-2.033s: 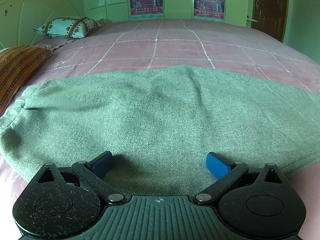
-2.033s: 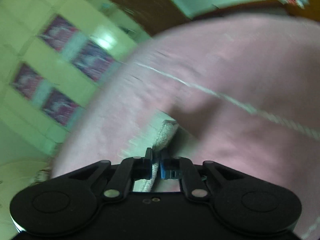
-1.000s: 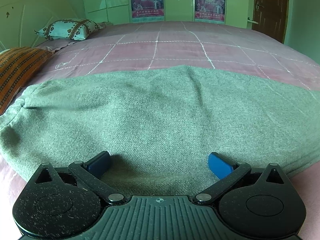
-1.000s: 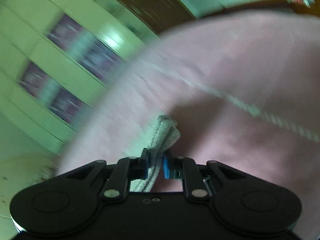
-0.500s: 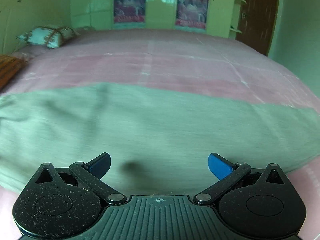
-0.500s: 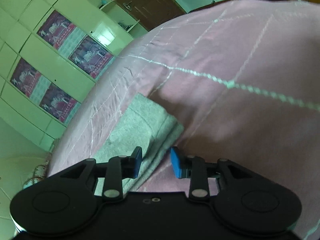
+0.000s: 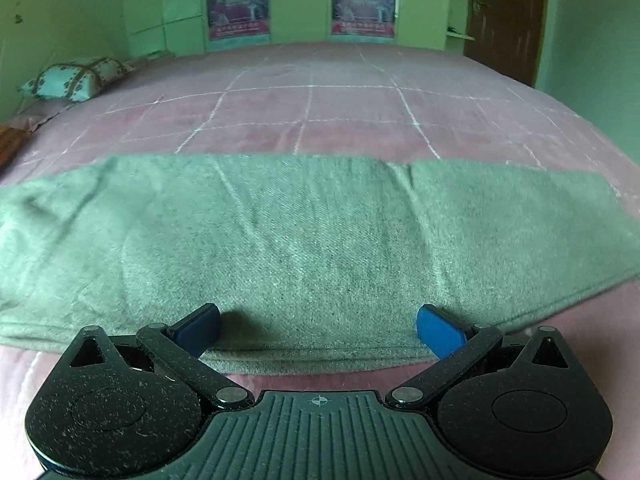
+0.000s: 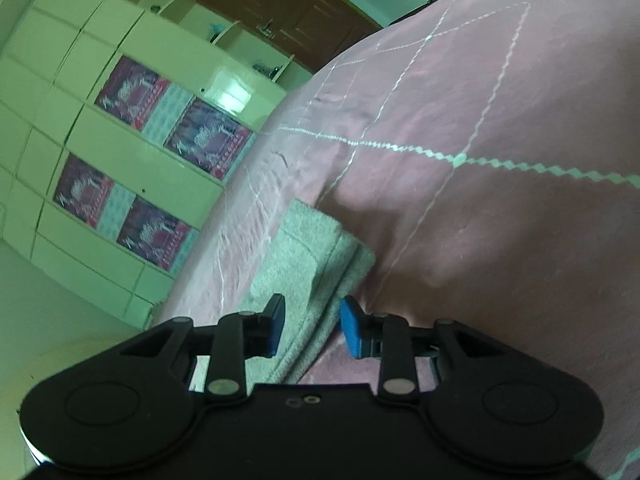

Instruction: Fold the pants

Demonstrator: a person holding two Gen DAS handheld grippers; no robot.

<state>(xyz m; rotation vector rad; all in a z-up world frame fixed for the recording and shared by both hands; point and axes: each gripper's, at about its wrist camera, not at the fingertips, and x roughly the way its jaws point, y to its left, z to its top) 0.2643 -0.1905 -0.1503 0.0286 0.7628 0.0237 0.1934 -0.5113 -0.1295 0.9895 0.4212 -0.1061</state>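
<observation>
The grey-green pants lie flat and lengthwise across the pink bed, folded into a long band. My left gripper is open wide and empty, just above the pants' near edge. In the right wrist view the pants' end lies on the bed in stacked layers. My right gripper is open, its blue fingers on either side of the cloth's edge without gripping it.
A patterned pillow lies at the bed's far left. A pale wardrobe with posters stands beyond the bed, and a brown door is at the far right. The wardrobe also shows in the right wrist view.
My right gripper has opened and let go of the pants' end, which now rests on the bed. My left gripper has drawn back and shifted right along the pants.
</observation>
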